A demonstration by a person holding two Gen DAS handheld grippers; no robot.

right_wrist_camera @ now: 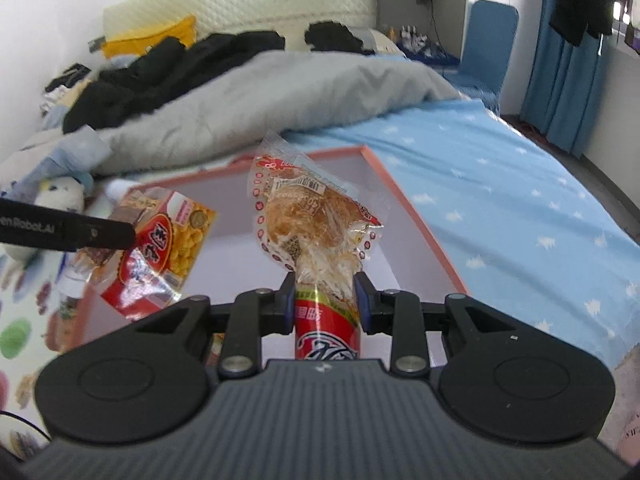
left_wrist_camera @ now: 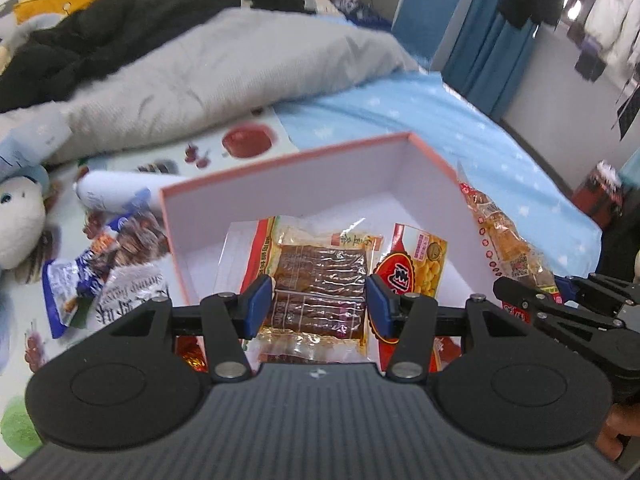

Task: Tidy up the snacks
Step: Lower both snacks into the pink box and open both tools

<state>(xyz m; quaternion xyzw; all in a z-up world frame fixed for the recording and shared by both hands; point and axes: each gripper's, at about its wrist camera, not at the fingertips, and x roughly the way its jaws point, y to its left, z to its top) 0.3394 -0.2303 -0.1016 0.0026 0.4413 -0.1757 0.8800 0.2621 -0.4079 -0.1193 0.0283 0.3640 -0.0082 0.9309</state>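
An open box with a salmon-pink rim (left_wrist_camera: 304,156) and white inside lies on the bed. Over it my left gripper (left_wrist_camera: 320,304) is shut on a clear packet of brown strips (left_wrist_camera: 320,276). A red-and-yellow packet (left_wrist_camera: 416,264) hangs against its right finger, and whether it is pinched too I cannot tell. The right wrist view shows that red-and-yellow packet (right_wrist_camera: 160,256) in the air over the box rim (right_wrist_camera: 404,192). My right gripper (right_wrist_camera: 325,300) is shut on the twisted neck of a clear red-printed bag of golden snacks (right_wrist_camera: 312,216), held above the box.
Left of the box, a blue packet (left_wrist_camera: 68,292), a silver packet (left_wrist_camera: 132,296) and a white tube (left_wrist_camera: 116,192) lie on a fruit-print mat. A plush toy (left_wrist_camera: 16,224) sits at the far left. A grey duvet (left_wrist_camera: 224,64) lies behind, and a blue star sheet (right_wrist_camera: 520,200) to the right.
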